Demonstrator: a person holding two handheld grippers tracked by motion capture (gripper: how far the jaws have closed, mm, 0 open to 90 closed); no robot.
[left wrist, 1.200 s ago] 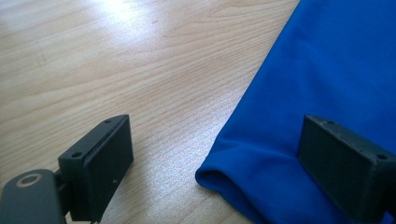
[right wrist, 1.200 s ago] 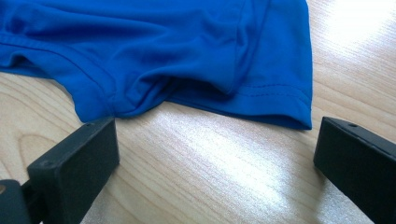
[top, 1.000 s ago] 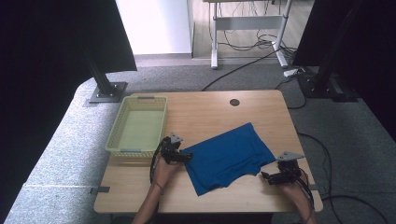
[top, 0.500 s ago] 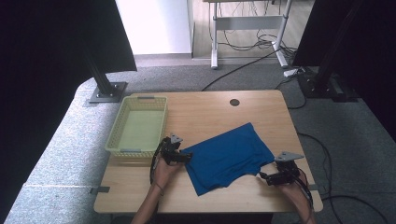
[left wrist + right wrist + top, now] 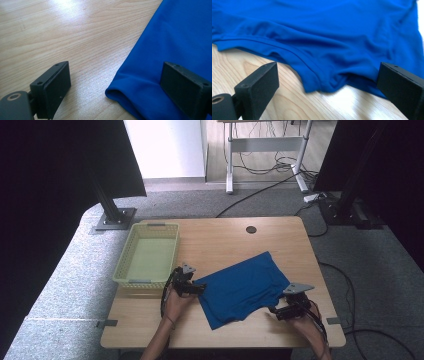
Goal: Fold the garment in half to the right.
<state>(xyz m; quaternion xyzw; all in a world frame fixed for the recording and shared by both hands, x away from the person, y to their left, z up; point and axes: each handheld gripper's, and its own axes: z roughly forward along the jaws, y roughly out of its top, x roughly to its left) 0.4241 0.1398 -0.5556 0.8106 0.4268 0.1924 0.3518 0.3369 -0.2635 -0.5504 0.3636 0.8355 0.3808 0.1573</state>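
Both grippers, left (image 5: 113, 82) and right (image 5: 327, 82), gape wide; we judge the blue cloth (image 5: 240, 287) limp and light, best pinched at its folded edges.

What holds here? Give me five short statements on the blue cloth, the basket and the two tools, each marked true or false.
1. The blue cloth lies spread on the wooden table. True.
2. The left tool is clamped on the cloth. False: its jaws stand open around a corner.
3. The yellow basket holds the cloth. False: the cloth lies beside it.
4. The right tool is open at a cloth edge. True.
5. The basket stands right of the cloth. False: it stands left.
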